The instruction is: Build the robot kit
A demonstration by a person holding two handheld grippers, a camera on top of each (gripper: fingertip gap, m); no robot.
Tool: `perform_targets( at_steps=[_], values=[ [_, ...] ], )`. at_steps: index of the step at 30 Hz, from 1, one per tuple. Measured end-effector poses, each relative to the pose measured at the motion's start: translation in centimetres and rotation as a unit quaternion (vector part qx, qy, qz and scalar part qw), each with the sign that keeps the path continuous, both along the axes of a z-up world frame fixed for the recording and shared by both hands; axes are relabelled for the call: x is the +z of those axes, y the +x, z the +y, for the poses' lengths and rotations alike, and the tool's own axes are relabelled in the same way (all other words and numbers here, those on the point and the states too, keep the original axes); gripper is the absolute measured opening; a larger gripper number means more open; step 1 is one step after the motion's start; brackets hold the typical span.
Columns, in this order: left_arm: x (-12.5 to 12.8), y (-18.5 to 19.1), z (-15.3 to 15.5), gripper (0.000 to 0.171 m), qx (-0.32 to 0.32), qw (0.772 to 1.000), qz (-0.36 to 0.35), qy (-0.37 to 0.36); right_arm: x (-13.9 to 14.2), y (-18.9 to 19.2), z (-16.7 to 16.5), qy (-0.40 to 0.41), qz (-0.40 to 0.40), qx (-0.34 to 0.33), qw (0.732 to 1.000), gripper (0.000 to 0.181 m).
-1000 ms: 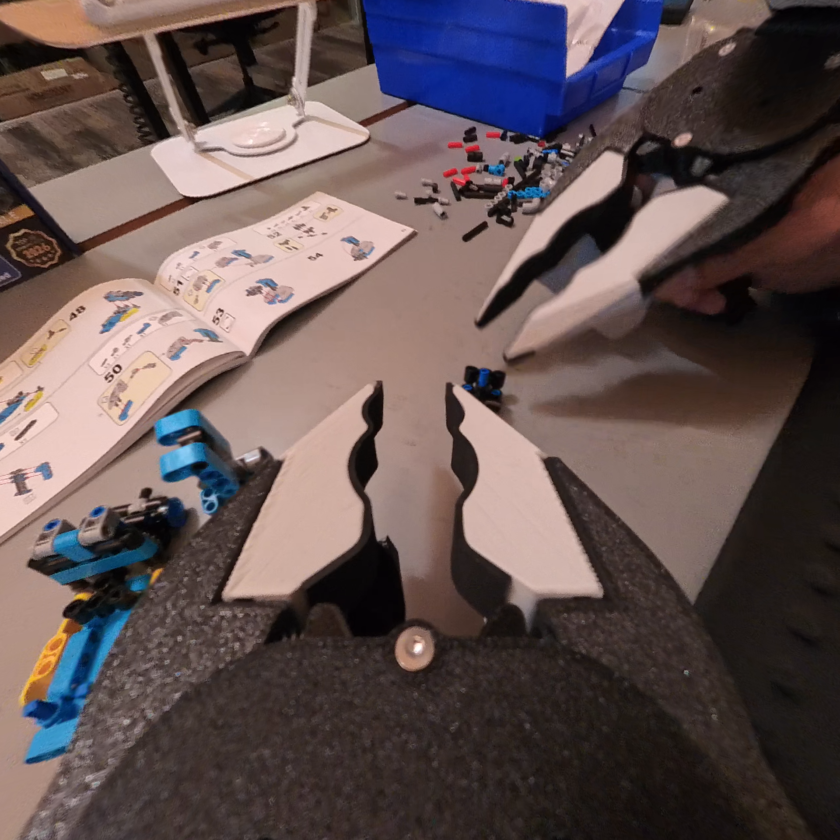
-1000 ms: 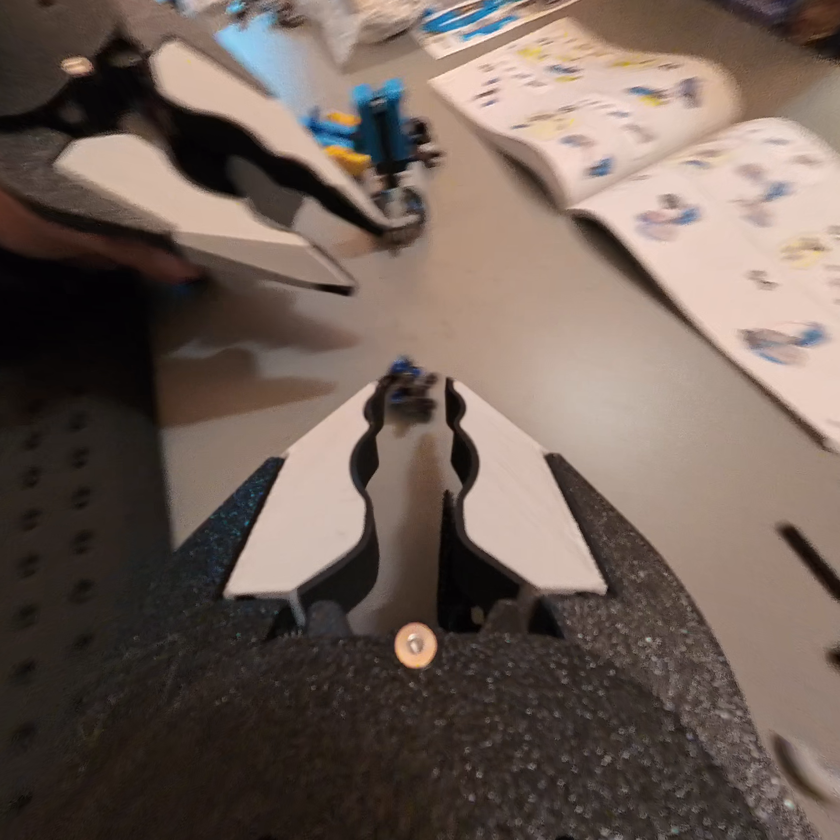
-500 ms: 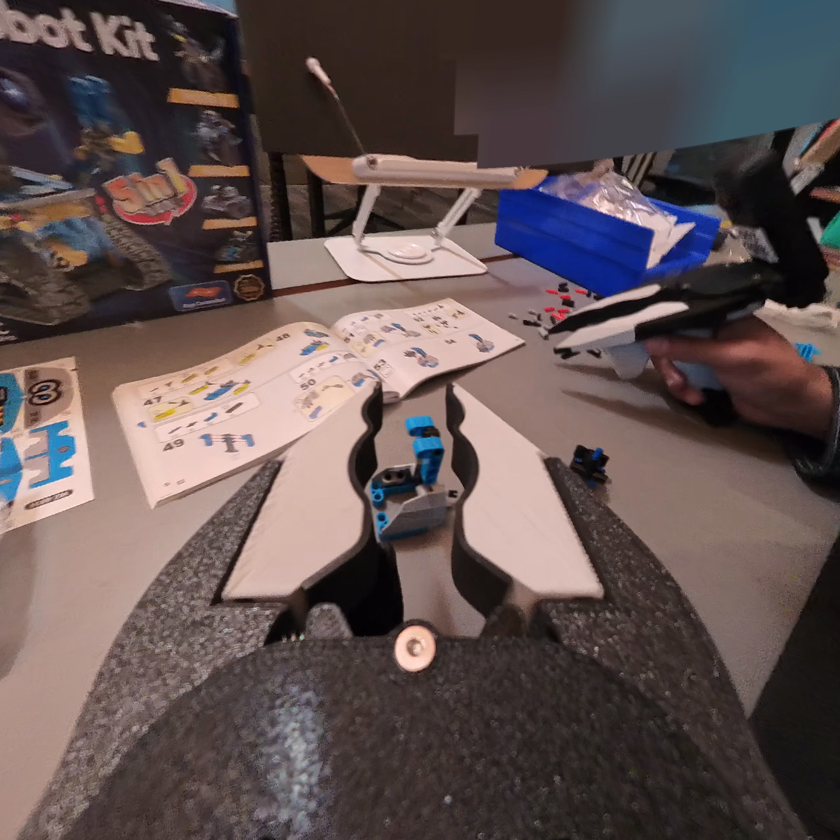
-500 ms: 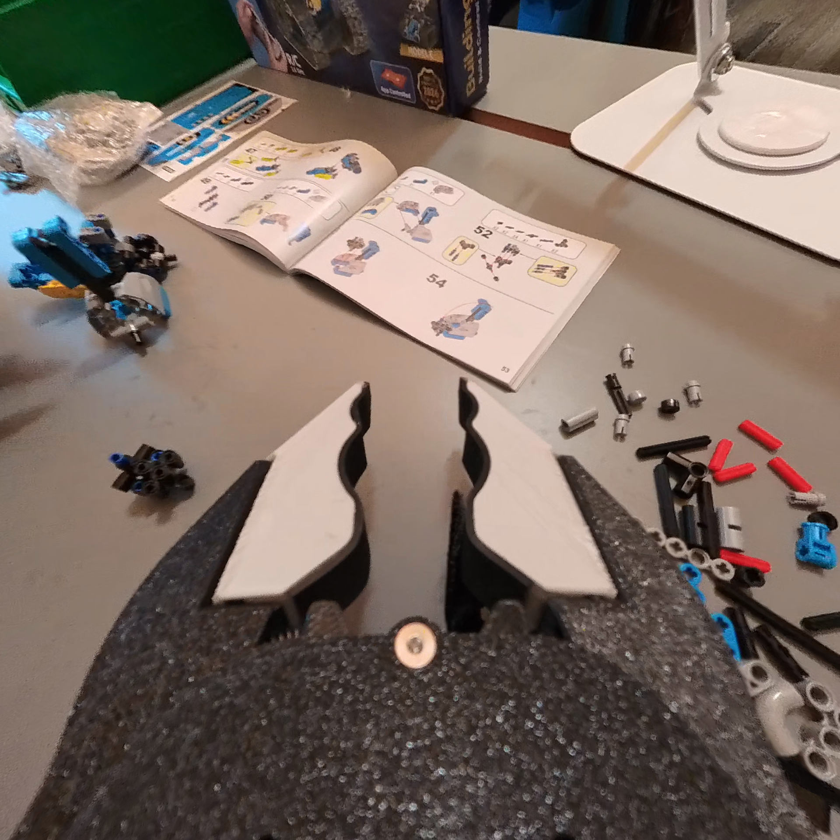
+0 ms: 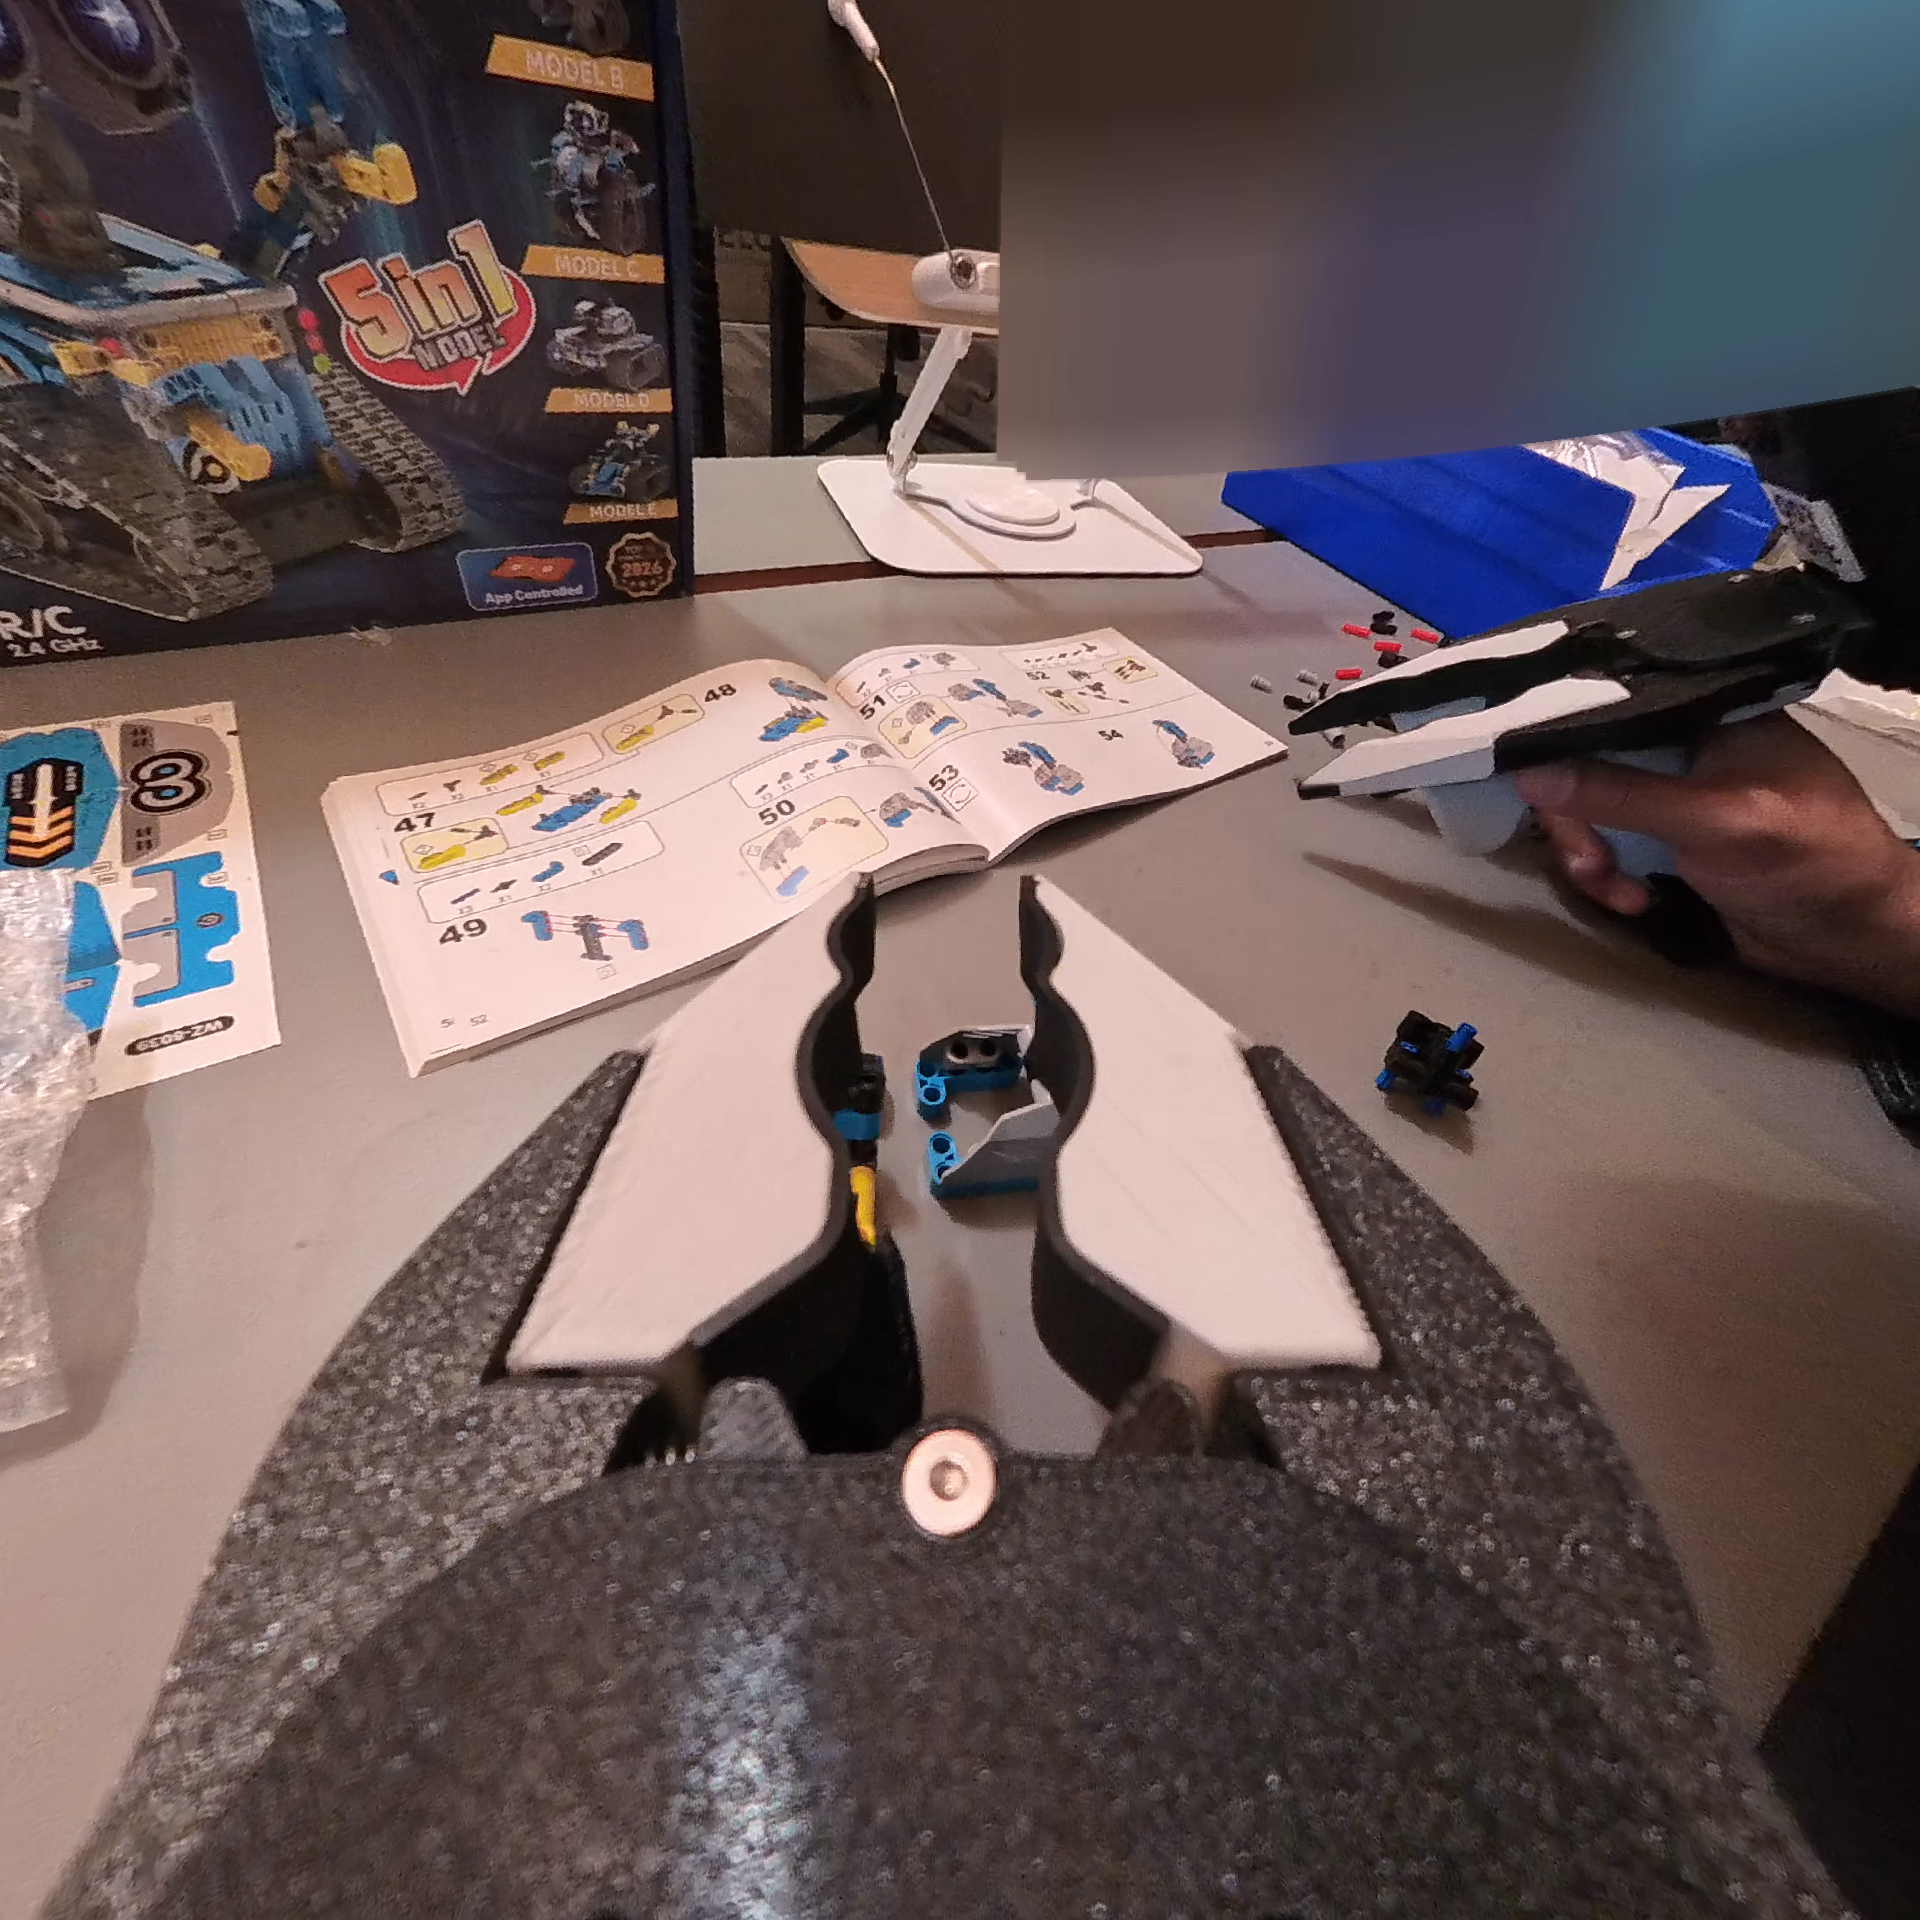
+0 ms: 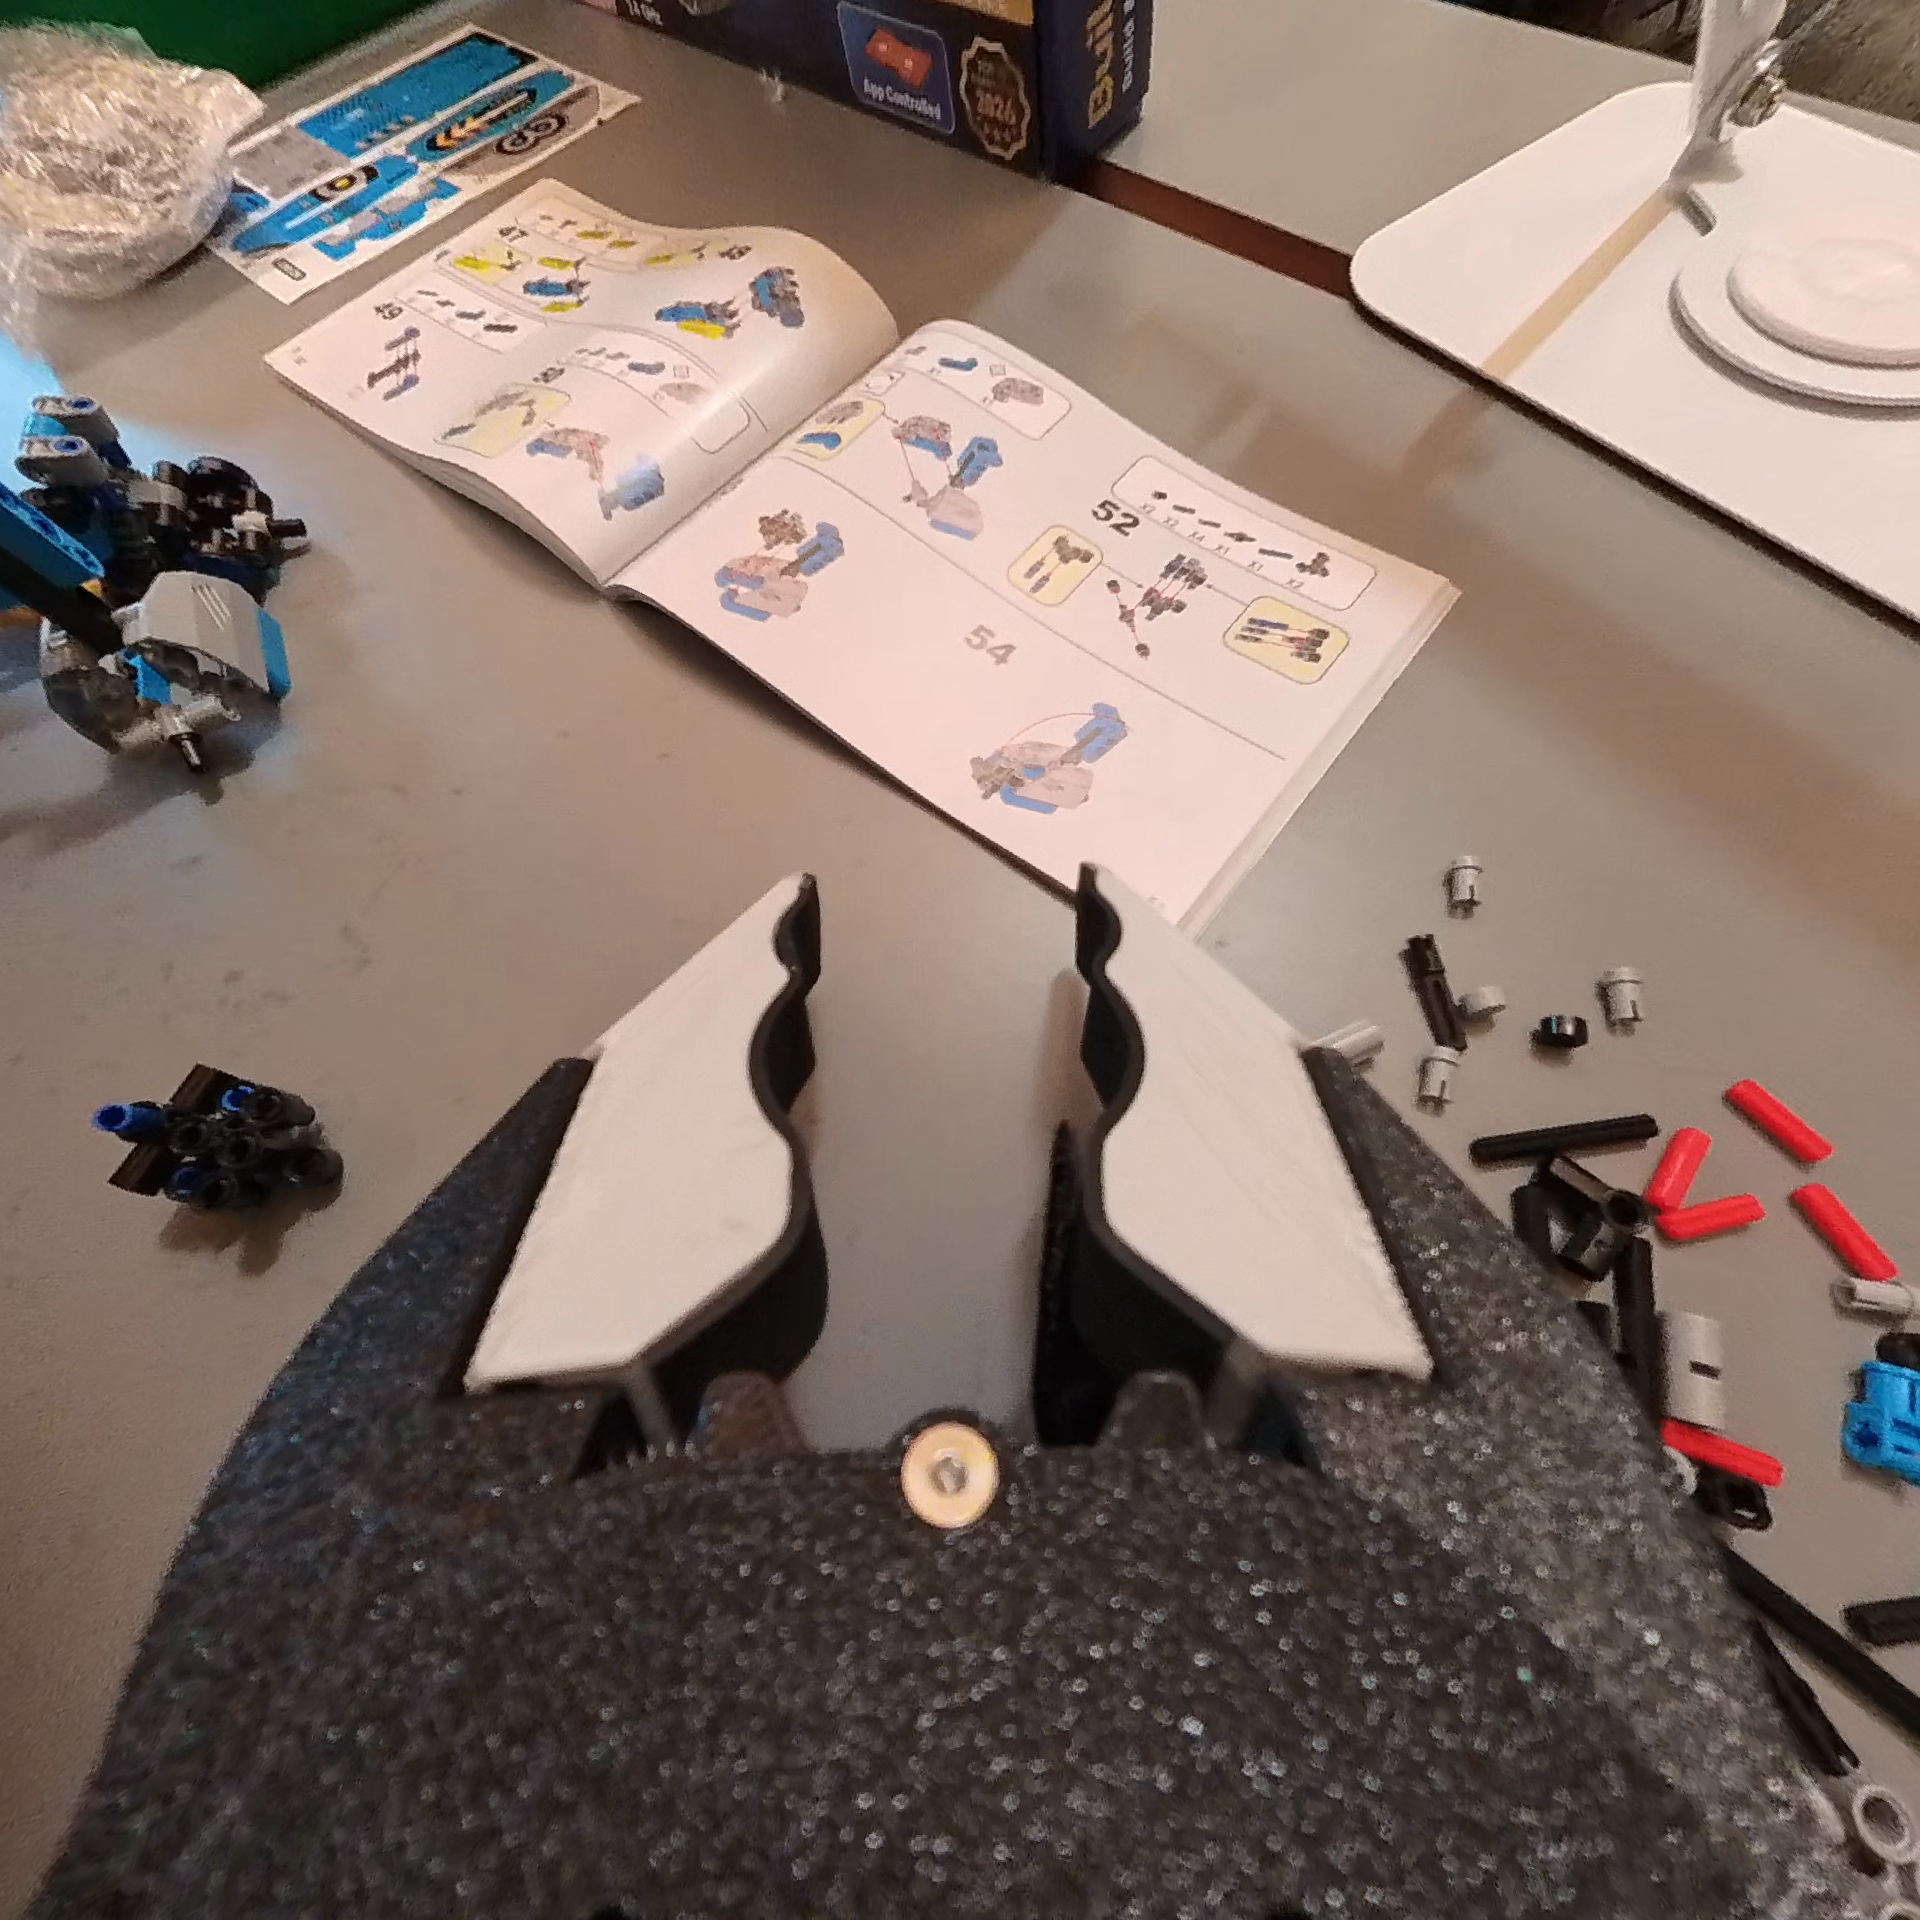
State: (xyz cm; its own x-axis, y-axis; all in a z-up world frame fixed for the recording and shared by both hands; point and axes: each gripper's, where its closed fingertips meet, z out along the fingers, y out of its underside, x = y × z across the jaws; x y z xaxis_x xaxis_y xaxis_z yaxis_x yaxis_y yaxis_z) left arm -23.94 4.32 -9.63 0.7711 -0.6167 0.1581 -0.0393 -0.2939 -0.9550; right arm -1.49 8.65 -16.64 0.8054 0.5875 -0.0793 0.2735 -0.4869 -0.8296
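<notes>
My left gripper is open, its fingers on either side of a blue, grey and black brick model that sits low between them. The grey panel is close to the right finger, and blue and yellow parts show by the left one. The model also shows in the right wrist view, on the grey table. My right gripper is open and empty above the table, in front of the open instruction booklet. It shows in the left wrist view, held by a hand. A small black and blue piece lies on the table.
Loose red, black and grey parts lie to the right of my right gripper. A printed kit box, a sticker sheet and a crumpled plastic bag are at the left. A white stand base and a blue bin are at the back. Tip to tip, the grippers are about 25 cm apart.
My left gripper swung from the small piece to the brick model, which now sits deeper between its fingers. My right gripper drew away from the small piece toward the loose parts and opened wider.
</notes>
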Motion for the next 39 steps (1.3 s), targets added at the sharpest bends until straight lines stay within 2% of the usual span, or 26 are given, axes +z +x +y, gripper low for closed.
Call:
perform_targets(
  at_steps=[22,25,27,31,33,36,39],
  values=[
    [0.5,-1.1,0.4,0.027,0.025,0.999,-0.024,0.0,-0.2,-0.2,-0.1,-0.007,-0.001,0.007,1.0,0.046],
    [0.3,-0.8,0.2,0.027,0.012,0.999,-0.034,-0.012,-0.4,-0.3,-0.2,-0.012,-0.005,0.011,1.0,0.045],
    [0.0,0.1,-0.5,0.028,-0.021,0.999,-0.036,-0.022,-0.4,-0.4,-0.3,-0.009,-0.007,0.016,1.0,0.045],
    [-2.3,2.1,-2.0,0.041,-0.081,0.993,-0.018,-0.081,0.0,-0.5,-0.4,0.0,-0.002,0.019,1.0,0.042],
    [-3.1,2.7,-2.3,0.046,-0.087,0.993,0.013,-0.084,0.0,-0.5,-0.4,-0.002,0.002,0.021,1.0,0.042],
    [-4.2,3.2,-2.6,0.03,-0.092,0.991,0.06,-0.081,0.4,-0.6,-0.6,0.005,0.011,0.025,1.0,0.042],
    [-5.4,3.8,-2.9,0.03,-0.086,0.986,0.111,-0.086,0.5,-0.7,-0.9,0.007,0.013,0.03,0.999,0.042]
  ],
)
